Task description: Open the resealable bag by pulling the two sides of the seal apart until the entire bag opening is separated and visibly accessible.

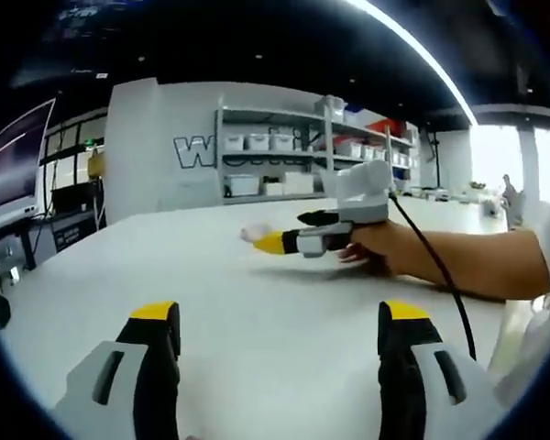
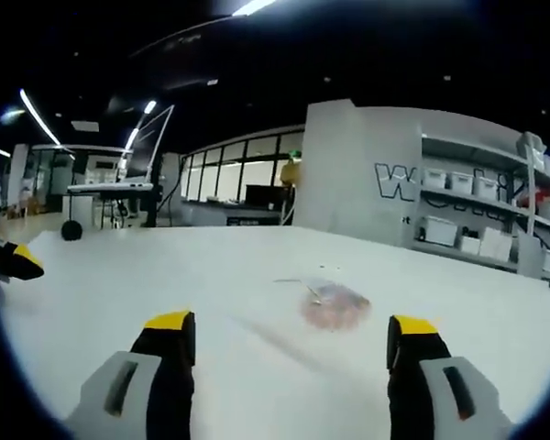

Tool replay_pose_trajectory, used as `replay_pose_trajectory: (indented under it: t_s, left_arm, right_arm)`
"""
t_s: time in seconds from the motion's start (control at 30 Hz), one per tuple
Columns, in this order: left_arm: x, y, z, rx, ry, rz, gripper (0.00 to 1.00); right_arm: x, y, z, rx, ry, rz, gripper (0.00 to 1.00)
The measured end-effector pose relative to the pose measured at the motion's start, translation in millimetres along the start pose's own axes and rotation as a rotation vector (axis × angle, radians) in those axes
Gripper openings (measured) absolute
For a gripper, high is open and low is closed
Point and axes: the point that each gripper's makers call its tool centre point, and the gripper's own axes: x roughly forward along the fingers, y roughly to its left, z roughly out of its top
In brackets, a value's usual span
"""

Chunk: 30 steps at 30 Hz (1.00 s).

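A small clear resealable bag with reddish contents lies flat on the white table, a short way beyond my right gripper. That gripper is open, with nothing between its jaws. In the left gripper view the bag is a small pale patch just past the yellow tip of the right gripper, which a hand holds over the table. My left gripper is open too, holds nothing and stays well back from the bag. One yellow fingertip of the left gripper pokes in at the far left edge of the right gripper view.
The white table stretches wide around the bag. A black cable trails from the right gripper along the person's forearm. Shelves with white bins stand behind the table, and a monitor stands off to one side.
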Motion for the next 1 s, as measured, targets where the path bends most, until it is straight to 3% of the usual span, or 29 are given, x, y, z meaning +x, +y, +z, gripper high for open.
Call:
replay_pose_trajectory:
  t_s: [1.0]
  left_arm:
    - [-0.8,-2.9,-3.5,-0.009,0.014,-0.023,0.85]
  right_arm:
    - [-19.2,3.7,3.0,0.012,0.004,-0.019,0.76]
